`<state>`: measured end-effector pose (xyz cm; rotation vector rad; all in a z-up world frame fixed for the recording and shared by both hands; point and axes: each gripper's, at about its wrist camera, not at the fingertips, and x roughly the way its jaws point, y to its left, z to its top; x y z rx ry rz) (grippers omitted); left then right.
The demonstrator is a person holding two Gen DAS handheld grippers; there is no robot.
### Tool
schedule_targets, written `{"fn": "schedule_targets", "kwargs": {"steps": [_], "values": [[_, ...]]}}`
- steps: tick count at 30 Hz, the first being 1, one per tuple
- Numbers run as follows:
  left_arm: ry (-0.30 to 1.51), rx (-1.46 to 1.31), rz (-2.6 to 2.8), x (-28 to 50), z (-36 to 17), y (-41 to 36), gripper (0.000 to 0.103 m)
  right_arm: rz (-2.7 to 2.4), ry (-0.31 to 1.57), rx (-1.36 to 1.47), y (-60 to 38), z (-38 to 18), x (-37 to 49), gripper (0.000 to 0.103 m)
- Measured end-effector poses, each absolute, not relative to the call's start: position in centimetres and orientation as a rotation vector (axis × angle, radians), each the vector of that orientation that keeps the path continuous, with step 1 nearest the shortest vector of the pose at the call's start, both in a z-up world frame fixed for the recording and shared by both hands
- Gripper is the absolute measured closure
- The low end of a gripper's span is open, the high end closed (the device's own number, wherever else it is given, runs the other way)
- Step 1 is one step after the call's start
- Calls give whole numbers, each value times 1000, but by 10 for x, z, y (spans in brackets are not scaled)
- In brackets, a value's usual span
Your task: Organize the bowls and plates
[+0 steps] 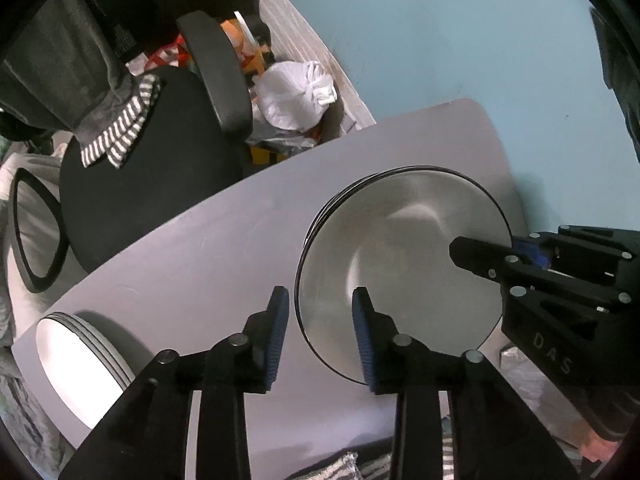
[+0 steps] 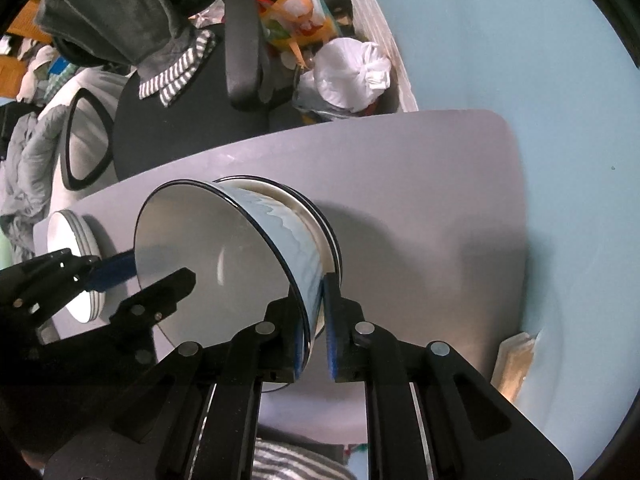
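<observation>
Right gripper at lower centre clamps the wall of the black-rimmed pale enamel bowl, nested on stacked bowls mid-table. Left gripper gapes astride its rim, pads clear. Next: right lets go.

The stack of plates is cut off by the left gripper in its own wrist view. The bowls under the top bowl show rims only; their number is uncertain, perhaps two. The chair is partly hidden behind the table.
</observation>
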<state>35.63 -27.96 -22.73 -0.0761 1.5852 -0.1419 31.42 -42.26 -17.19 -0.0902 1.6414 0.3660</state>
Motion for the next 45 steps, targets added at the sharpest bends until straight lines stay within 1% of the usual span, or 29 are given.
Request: {"fn": "schedule_targets", "kwargs": {"steps": [1,3,4,5,11,13,14,17,19,20,21,22,23,32,35,45], "values": [[1584,-69,-144,355,-227,-280,70,364,1639,-96,-422,-171,314,91],[1585,-59,-135,354,-227,-281,67,357,1628,-109,-422,-169,314,87],[1583,-60,-125,354,-227,-280,63,351,1620,-112,-423,-167,314,84],[1580,-61,-119,353,-226,-278,62,353,1618,-105,-424,-165,315,83],[1559,-83,-91,350,-218,-267,61,345,1601,-102,-428,-159,314,82],[1551,-100,-82,349,-214,-263,61,340,1594,-104,-428,-157,312,73],[1545,-112,-73,347,-211,-261,60,331,1586,-107,-428,-155,311,66],[1534,-130,-72,342,-204,-258,60,331,1557,-118,-428,-149,306,54],[1531,-139,-76,337,-200,-257,59,332,1546,-129,-429,-146,304,52],[1530,-144,-77,335,-198,-256,57,329,1543,-134,-429,-146,303,52],[1528,-146,-76,334,-197,-255,55,325,1539,-141,-430,-145,302,49],[1522,-147,-71,331,-195,-253,49,323,1538,-143,-430,-144,302,46],[1517,-147,-68,329,-194,-251,47,319,1533,-141,-432,-143,301,41],[1513,-177,-57,311,-192,-235,47,301,1515,-116,-444,-138,290,40],[1510,-200,-78,308,-193,-233,44,293,1498,-94,-449,-135,284,37],[1548,-304,-113,320,-211,-227,43,314,1524,-55,-457,-149,284,36]]}}
